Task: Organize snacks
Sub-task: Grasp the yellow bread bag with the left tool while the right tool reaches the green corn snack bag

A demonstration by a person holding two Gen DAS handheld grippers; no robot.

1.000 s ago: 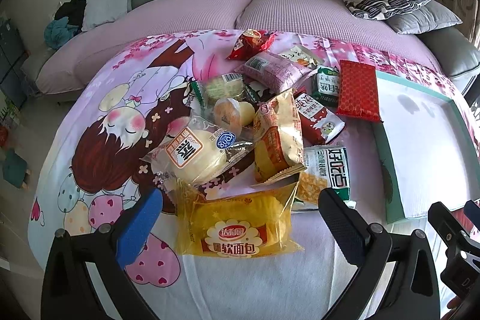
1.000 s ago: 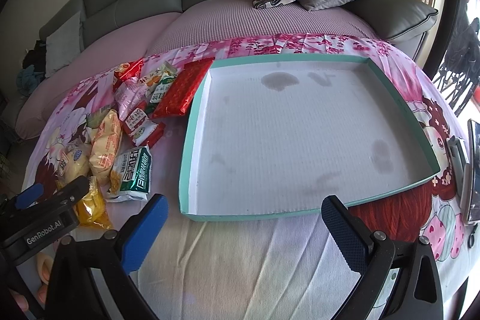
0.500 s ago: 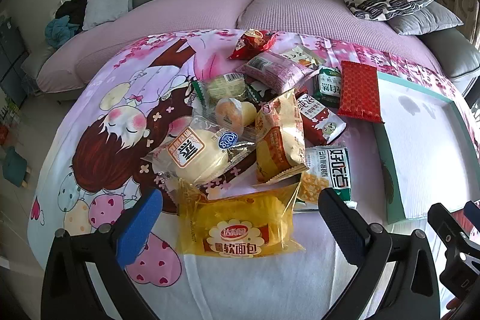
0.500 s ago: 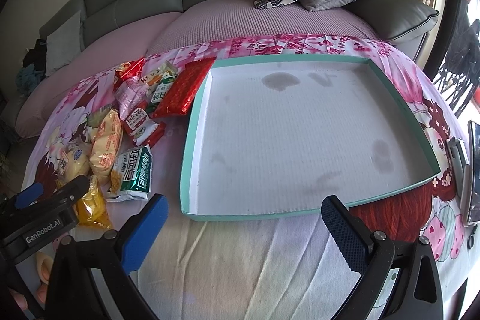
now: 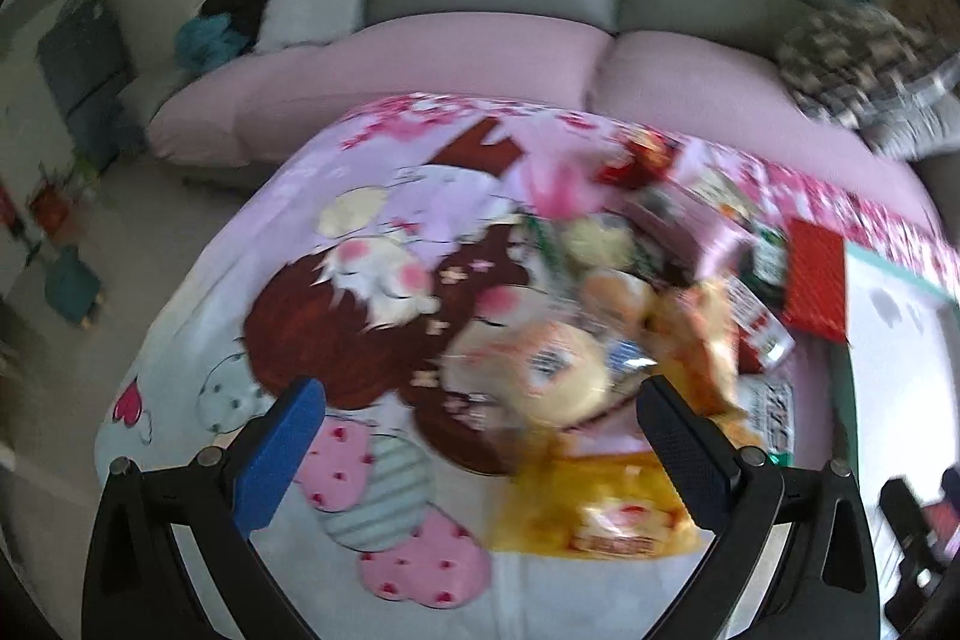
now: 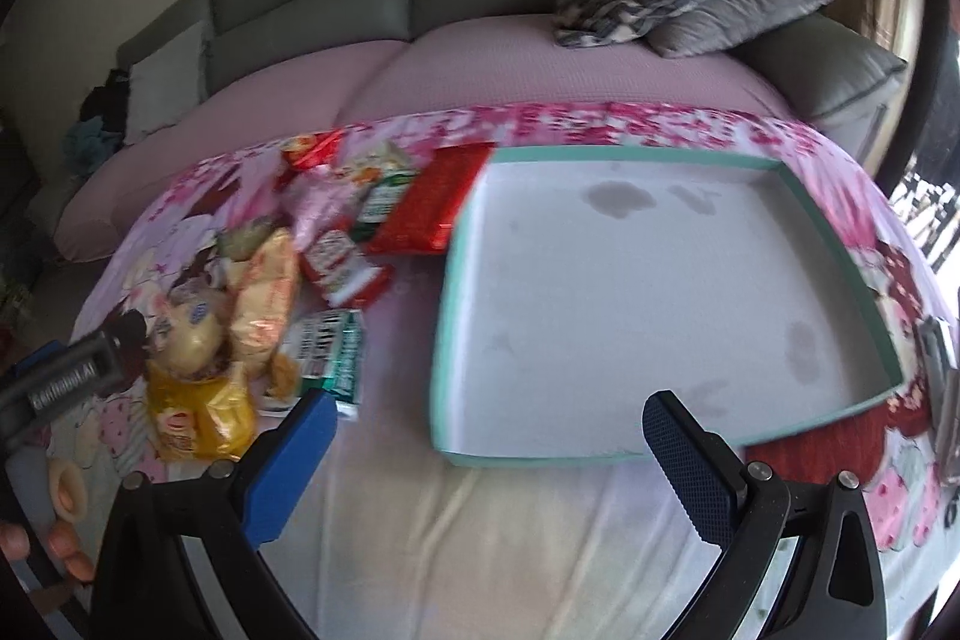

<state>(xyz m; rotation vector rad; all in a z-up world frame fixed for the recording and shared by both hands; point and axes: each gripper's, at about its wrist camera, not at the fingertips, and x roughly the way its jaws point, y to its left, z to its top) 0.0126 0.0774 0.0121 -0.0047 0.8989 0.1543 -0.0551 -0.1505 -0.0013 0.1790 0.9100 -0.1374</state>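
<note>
Left tool [image 5: 480, 442] swung left, snacks [image 5: 648, 334] blurred

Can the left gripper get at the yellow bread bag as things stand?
Probably yes. The left gripper is open and holds nothing, and the yellow bread bag lies at the near edge of the snack pile with only its far edge tucked under other packets. The blurred view leaves alignment unclear.

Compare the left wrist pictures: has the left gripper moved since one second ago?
Yes. The left gripper has swung left: the yellow bread bag, centred between its fingers before, now sits toward the right finger.
</note>
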